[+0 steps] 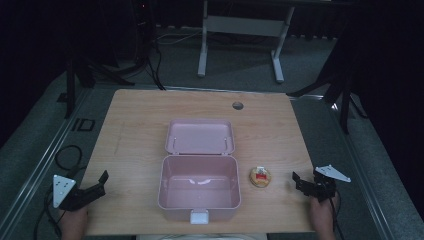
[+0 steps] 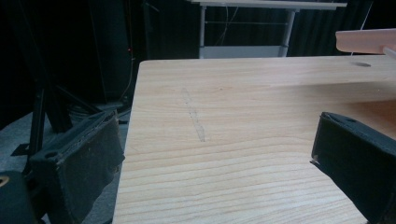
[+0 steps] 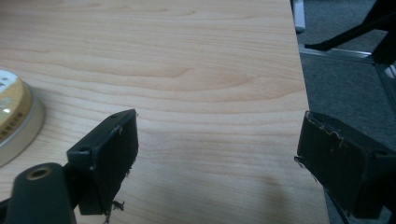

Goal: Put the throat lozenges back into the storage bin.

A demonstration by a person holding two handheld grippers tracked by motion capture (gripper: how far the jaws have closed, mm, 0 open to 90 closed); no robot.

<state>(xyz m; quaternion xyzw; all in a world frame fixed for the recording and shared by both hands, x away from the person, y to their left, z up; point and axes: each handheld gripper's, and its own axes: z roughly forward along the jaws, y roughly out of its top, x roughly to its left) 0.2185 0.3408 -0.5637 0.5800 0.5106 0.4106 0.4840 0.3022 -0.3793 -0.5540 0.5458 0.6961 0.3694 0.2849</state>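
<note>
A pink plastic box [image 1: 199, 188] stands open at the middle front of the wooden table [image 1: 140, 130], its lid [image 1: 200, 136] folded back flat behind it. A small round gold tin [image 1: 260, 176] with a red label lies just right of the box; its edge appears in the right gripper view [image 3: 11, 116]. My left gripper [image 1: 102, 181] rests open at the table's front left corner, nothing between its jaws [image 2: 215, 154]. My right gripper [image 1: 298, 181] sits open at the front right edge, right of the tin, also holding nothing [image 3: 217, 158].
A round cable hole [image 1: 237, 105] lies near the table's far edge. Beyond the table stands a white desk frame [image 1: 240, 30] on grey floor, with black stands [image 1: 345, 85] at both sides. Cables [image 1: 67, 155] trail on the floor at left.
</note>
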